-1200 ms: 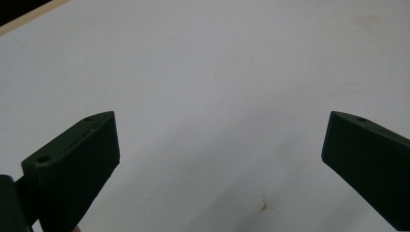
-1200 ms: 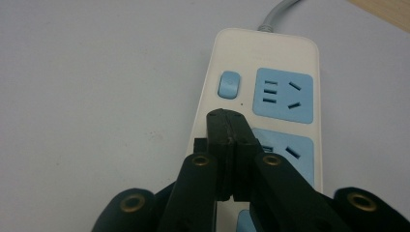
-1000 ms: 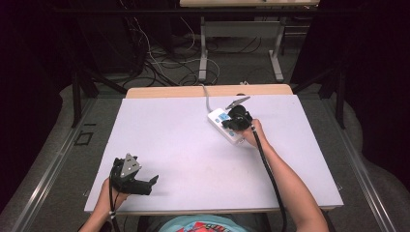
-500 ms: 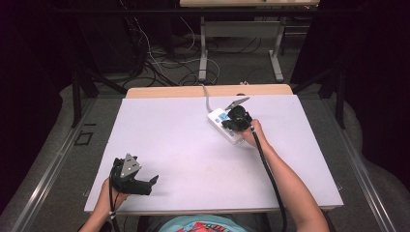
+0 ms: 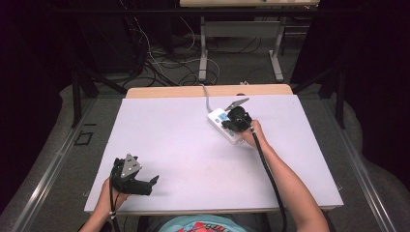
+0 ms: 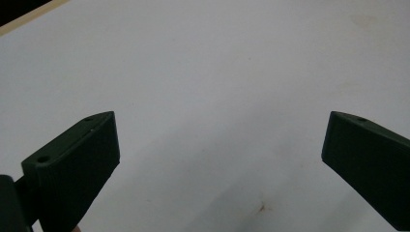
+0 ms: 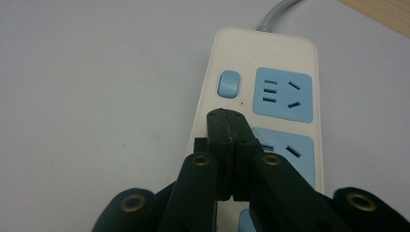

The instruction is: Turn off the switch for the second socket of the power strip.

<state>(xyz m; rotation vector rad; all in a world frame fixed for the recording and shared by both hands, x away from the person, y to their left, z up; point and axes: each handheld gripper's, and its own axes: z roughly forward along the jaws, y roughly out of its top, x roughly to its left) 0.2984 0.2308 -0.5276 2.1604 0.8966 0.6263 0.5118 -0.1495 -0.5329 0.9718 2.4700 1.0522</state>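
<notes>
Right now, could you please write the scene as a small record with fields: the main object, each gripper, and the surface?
object: white power strip with blue sockets, lying flat at the far right part of the table
switch: blue button near the cable end
right gripper: jaws shut, tips over the strip just short of the button; contact unclear
left gripper: jaws open, nothing between them, near the front left edge
surface: white table
</notes>
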